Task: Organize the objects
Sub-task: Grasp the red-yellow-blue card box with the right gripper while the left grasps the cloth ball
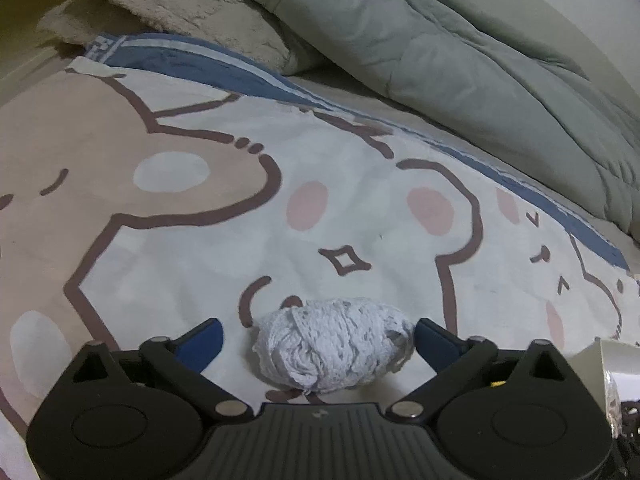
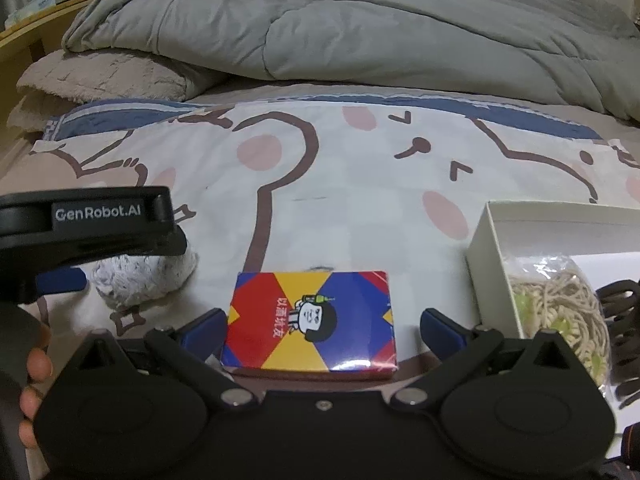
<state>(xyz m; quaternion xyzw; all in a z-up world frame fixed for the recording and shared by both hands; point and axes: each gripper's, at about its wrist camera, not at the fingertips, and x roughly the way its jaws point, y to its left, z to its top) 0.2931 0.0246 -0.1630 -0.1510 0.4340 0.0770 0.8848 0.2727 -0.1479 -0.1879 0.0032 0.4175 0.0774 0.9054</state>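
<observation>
A ball of pale grey-white yarn (image 1: 332,348) lies on the cartoon bear bedsheet (image 1: 340,184). My left gripper (image 1: 320,330) is open and straddles it; the right blue finger (image 1: 434,338) is at the yarn's edge, the left one (image 1: 202,340) stands clear. In the right wrist view a red, yellow and blue card box (image 2: 312,320) lies flat between the open fingers of my right gripper (image 2: 322,320), with a gap on its right side. The yarn (image 2: 144,276) shows there too, under the left gripper's black body (image 2: 92,220).
An open white box (image 2: 480,240) at the right holds a bag of beige cord (image 2: 560,304) and a dark hair claw (image 2: 620,320). A grey duvet (image 2: 360,28) and a beige fleece blanket (image 2: 104,76) lie behind. A hand's fingers (image 2: 36,364) show at the left.
</observation>
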